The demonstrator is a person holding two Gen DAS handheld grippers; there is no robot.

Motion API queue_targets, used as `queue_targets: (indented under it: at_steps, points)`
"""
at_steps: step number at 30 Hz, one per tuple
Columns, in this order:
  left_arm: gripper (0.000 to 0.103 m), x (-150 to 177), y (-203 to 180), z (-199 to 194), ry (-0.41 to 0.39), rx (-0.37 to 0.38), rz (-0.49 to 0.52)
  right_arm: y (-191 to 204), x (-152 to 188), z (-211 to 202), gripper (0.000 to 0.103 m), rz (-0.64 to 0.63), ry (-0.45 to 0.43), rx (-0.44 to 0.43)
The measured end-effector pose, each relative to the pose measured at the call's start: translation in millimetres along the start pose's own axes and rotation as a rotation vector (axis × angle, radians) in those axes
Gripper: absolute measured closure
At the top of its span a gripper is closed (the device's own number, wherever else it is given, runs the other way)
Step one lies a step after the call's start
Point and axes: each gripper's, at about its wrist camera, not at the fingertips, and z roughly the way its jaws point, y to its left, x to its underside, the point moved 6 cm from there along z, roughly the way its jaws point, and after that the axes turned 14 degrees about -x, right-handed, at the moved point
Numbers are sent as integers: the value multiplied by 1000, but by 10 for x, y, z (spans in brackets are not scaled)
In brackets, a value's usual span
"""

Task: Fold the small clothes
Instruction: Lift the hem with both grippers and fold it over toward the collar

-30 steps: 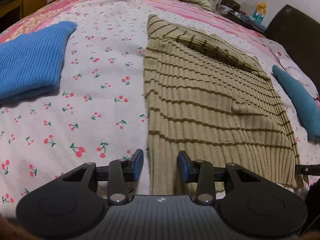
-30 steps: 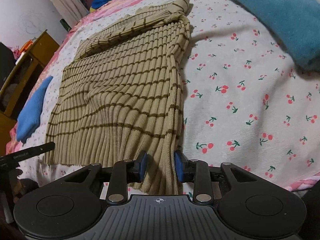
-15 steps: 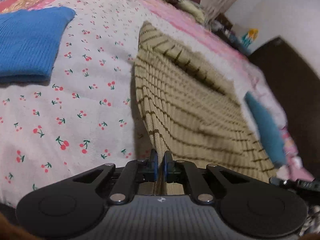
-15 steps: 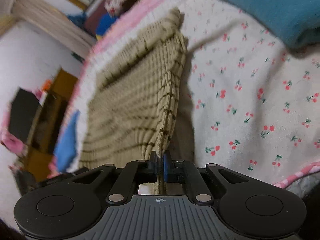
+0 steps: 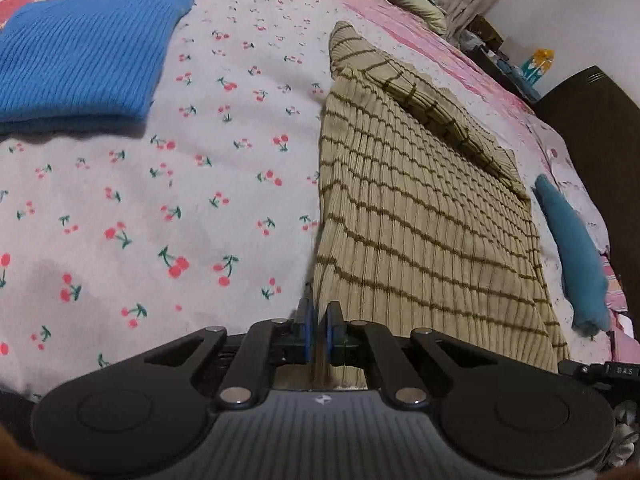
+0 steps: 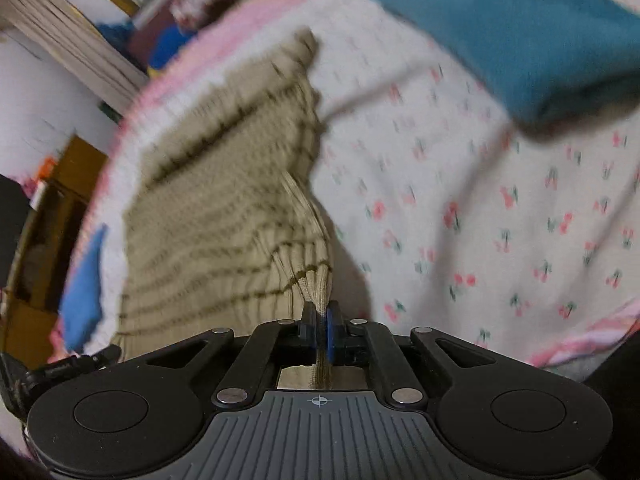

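A tan ribbed sweater with dark stripes (image 5: 420, 216) lies spread on the cherry-print bedspread (image 5: 160, 200), its sleeves folded across its far part. My left gripper (image 5: 319, 322) is shut on the sweater's near left hem corner. My right gripper (image 6: 322, 326) is shut on the near right hem corner of the same sweater (image 6: 224, 216), which bunches up and lifts at the jaws. The right wrist view is motion-blurred.
A folded blue knit (image 5: 80, 56) lies at the far left of the bed, also in the right wrist view (image 6: 84, 292). A teal garment (image 5: 576, 248) lies right of the sweater, large in the right wrist view (image 6: 532, 36). Wooden furniture (image 6: 48, 220) stands beyond the bed.
Both grippers closed on the sweater's hem corners and have lifted them; the hem now rises off the bed and the right view swings with the motion.
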Motion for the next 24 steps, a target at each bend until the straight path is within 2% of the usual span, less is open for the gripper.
queue_targets:
  at_steps: [2, 4, 6, 10, 12, 15, 16, 17, 18, 19, 21, 24]
  points:
    - [87, -4, 37, -15, -9, 11, -16, 1, 8, 13, 88, -11, -4, 9]
    - [79, -49, 56, -50, -32, 6, -19, 0, -10, 17, 76, -4, -10, -2]
    - [73, -92, 56, -68, -56, 4, -20, 5, -41, 22, 67, -12, -16, 0]
    - [60, -163, -41, 24, -70, 0, 11, 10, -93, 61, 66, -14, -31, -4]
    - [60, -161, -123, 156, -39, -11, 40, 3, -118, 141, 65, -16, -16, -14]
    - [62, -147, -253, 162, -62, -51, 112, 27, -116, 322, 63, -4, 12, -39]
    - [73, -140, -276, 150, -59, -46, 124, 67, -106, 356, 63, -27, 21, -45]
    - [82, -130, -288, 153, -41, -26, 126, 98, -92, 378, 64, -51, 28, -32]
    - [91, -121, -290, 166, -14, 2, 115, 123, -77, 393, 73, -71, 36, -20]
    - [91, -121, -289, 159, -3, 26, 98, 137, -64, 401, 93, -71, 52, -30]
    - [91, -148, -290, 90, 0, 73, 71, 146, -45, 376, 96, 16, 70, -129]
    - [92, -275, -272, -124, -12, 222, -24, 265, -123, 145, 96, 58, -21, -256]
